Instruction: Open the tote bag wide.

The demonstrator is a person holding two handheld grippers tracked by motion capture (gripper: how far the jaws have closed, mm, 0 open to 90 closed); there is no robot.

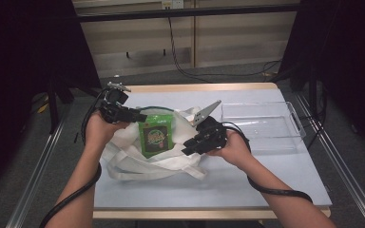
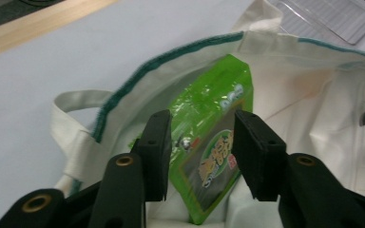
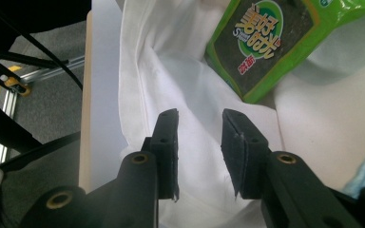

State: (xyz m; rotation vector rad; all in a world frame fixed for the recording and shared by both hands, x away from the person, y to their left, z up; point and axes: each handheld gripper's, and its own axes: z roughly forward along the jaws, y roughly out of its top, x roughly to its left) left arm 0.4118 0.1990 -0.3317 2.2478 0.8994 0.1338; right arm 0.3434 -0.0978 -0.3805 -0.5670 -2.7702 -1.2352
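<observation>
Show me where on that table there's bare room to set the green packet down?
Bare table lies along the near edge, in front of the white tote bag. The clear tray at the far right looks empty. The middle is crowded: bag, green packet and both grippers.

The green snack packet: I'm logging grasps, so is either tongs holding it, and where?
Neither holds it. The green snack packet lies on the white bag; left tongs and right tongs are open.
</observation>
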